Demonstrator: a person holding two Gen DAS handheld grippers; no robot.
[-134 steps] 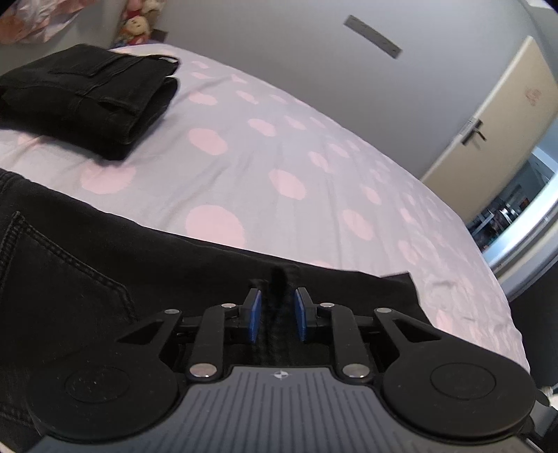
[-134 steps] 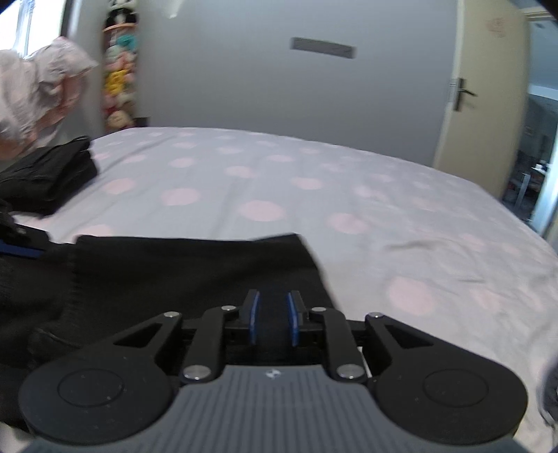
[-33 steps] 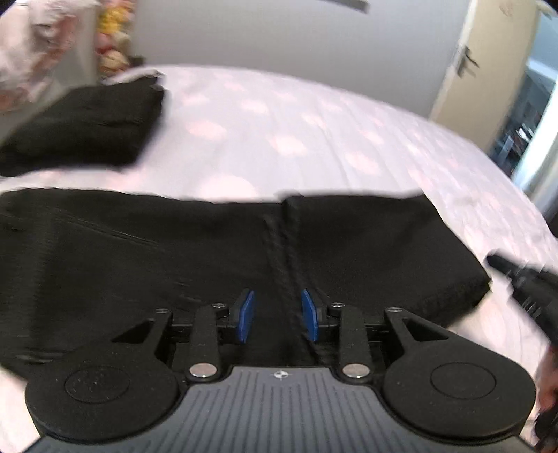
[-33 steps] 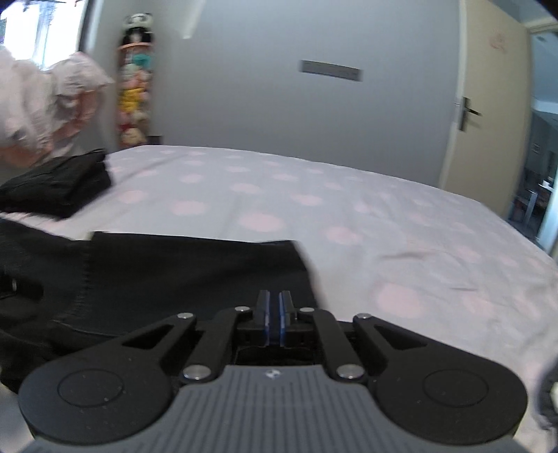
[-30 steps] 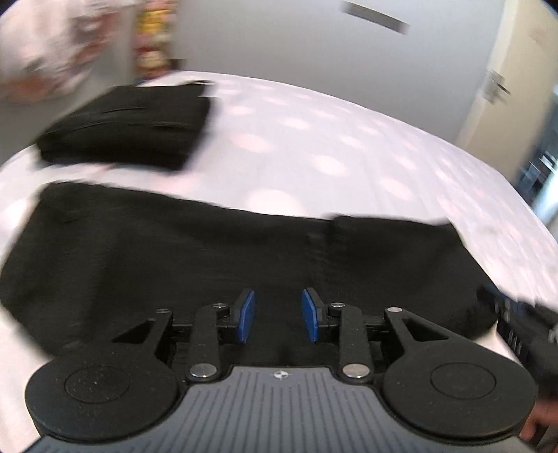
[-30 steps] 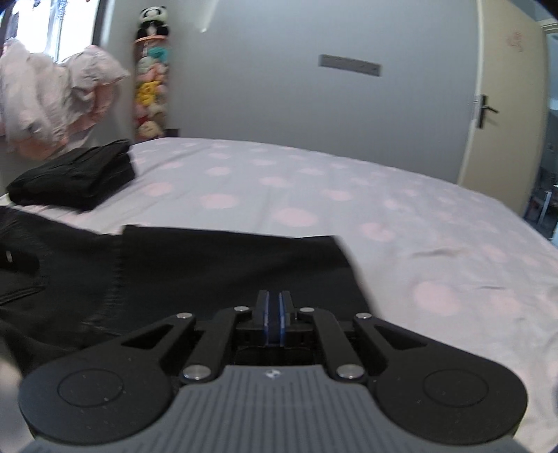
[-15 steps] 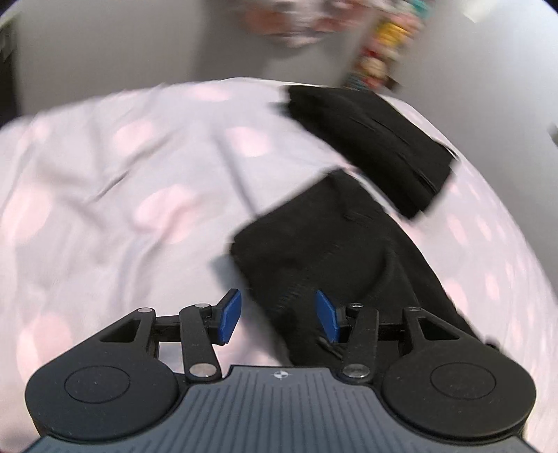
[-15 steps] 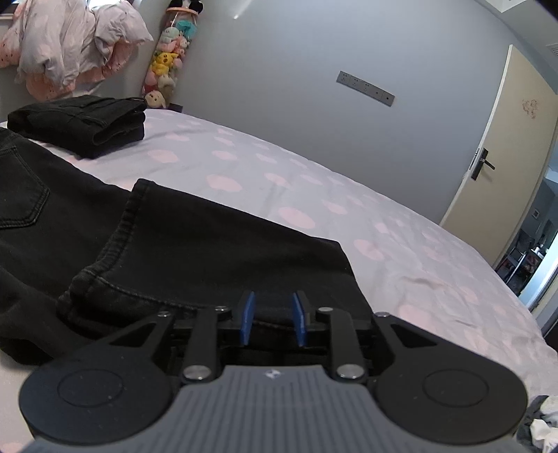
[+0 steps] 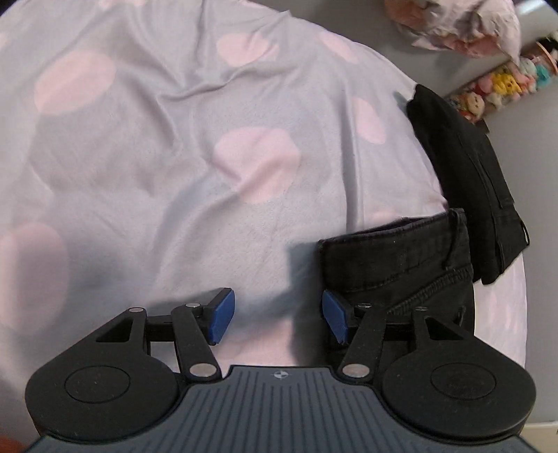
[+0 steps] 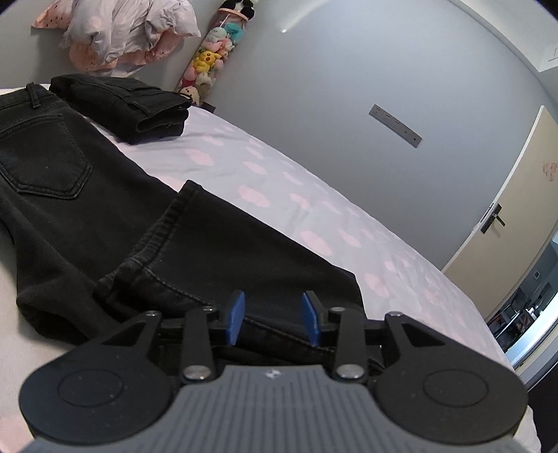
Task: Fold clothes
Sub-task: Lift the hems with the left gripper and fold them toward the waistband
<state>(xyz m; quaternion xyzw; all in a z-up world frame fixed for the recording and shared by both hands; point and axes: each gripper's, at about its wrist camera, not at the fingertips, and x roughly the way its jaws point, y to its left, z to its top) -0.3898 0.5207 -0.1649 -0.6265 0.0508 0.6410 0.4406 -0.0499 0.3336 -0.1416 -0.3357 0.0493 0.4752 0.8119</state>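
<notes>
A pair of black jeans [image 10: 195, 251] lies on the bed, its leg folded over towards the seat and back pocket. My right gripper [image 10: 273, 319] hovers low over the folded edge nearest me. Its jaws are opening, cloth lies beneath and between the blue pads [image 10: 235, 315], and they do not press it. In the left wrist view the jeans' waistband end [image 9: 401, 265] lies at the lower right. My left gripper [image 9: 278, 319] points down beside it. Its jaws are opening with only bedsheet between them, and the right pad [image 9: 334, 320] is near the waistband corner.
A second pair of black jeans [image 10: 125, 101] [image 9: 464, 174] lies folded just beyond the waistband. The lilac bedsheet with pink dots [image 9: 157, 156] is wrinkled. Crumpled pink bedding [image 10: 129, 31] and a column of plush toys [image 10: 209, 59] stand by the grey wall; a door [image 10: 505, 223] is at the right.
The left gripper swung from the middle of the jeans to the waistband end, rolling and tilting down, and its jaws widened. The right gripper's shut jaws parted and it rolled.
</notes>
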